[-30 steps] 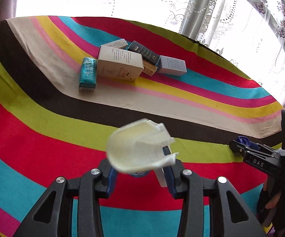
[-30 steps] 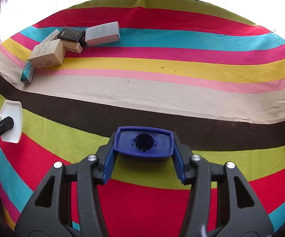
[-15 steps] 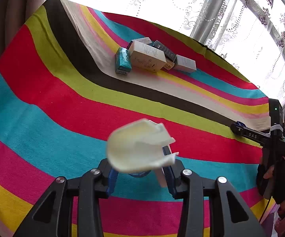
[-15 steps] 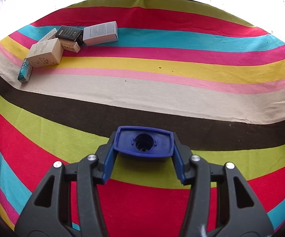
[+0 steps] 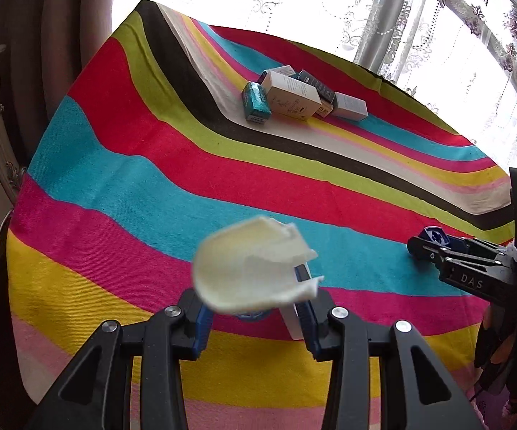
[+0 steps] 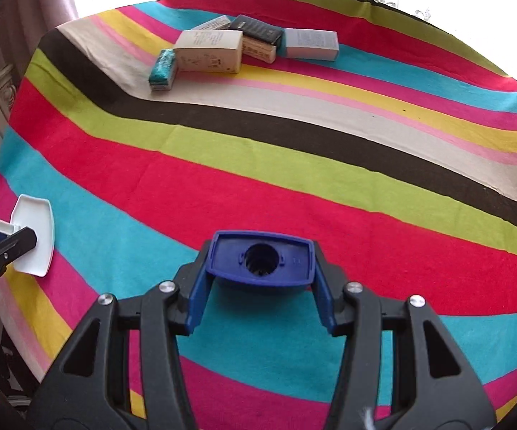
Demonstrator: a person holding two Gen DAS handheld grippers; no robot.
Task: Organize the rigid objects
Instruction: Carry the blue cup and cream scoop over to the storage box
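Over the striped cloth [image 6: 294,186], both hands have swung toward its near-left corner, boxes [image 6: 208,52] now far off at 12 o'clock: left gripper [image 5: 255,304] clamps what seems a white scoop [image 5: 247,272], right gripper [image 6: 260,286] a blue cap [image 6: 262,259], probably awaiting placement.

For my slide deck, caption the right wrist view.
Right gripper holds a blue plastic cap above the striped cloth, cardboard boxes clustered beyond.

Surface [image 6: 294,186] under striped cloth [image 6: 172,165]. Small boxes [image 6: 244,46] lie bunched at far side, touching, some on top of others.
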